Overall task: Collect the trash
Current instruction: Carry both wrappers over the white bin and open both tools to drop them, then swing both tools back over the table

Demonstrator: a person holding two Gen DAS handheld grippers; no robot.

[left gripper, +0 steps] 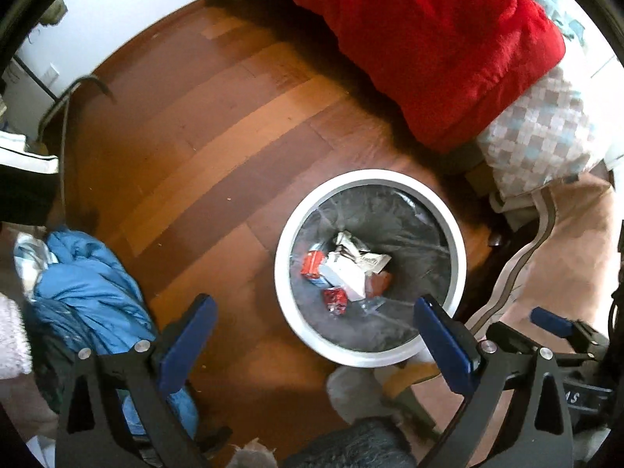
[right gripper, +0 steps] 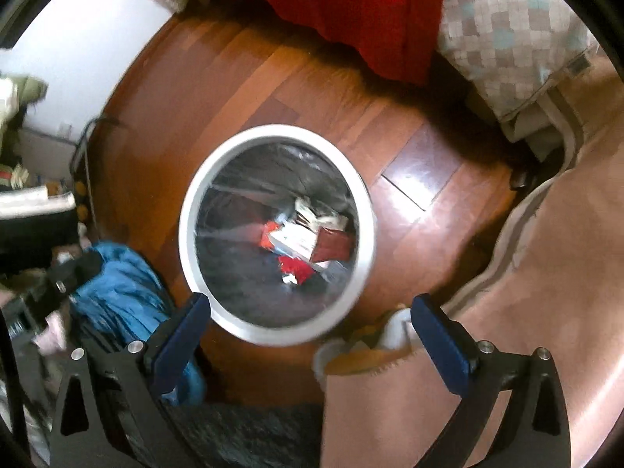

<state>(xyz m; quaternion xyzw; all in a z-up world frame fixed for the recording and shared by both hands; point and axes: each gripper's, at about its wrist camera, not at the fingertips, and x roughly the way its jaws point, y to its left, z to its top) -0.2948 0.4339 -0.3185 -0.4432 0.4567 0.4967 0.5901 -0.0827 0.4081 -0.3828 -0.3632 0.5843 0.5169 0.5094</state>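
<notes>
**Lined white bin on the wooden floor, both grippers spread and empty above it**

A round white plastic waste bin (left gripper: pixel 369 267) with a dark, glossy liner stands on a reddish-brown wooden plank floor (left gripper: pixel 202 148). At its bottom lies the collected trash (left gripper: pixel 347 273): crumpled white paper, small red wrappers and a brown piece, all heaped together.

The left gripper (left gripper: pixel 312 312) hangs over the floor with its blue-padded fingers (left gripper: pixel 187 343) spread wide and nothing between them; the bin's near rim sits just inside its right finger. The right gripper (right gripper: pixel 312 312) is likewise spread and empty, held above the bin's near edge. In the left view, the right gripper's blue fingers also show at the lower right.

Beyond the bin, a thick red blanket (left gripper: pixel 436 46) drapes off a bed down toward the floor, with a grey-and-beige checked bedcover (left gripper: pixel 538 132) beside it. A crumpled blue garment (left gripper: pixel 89 284) lies on the floor left of the bin. To the right spreads a pale pink cloth with a striped border (right gripper: pixel 546 273). A white wall (left gripper: pixel 128 4) closes the far left of the room.
</notes>
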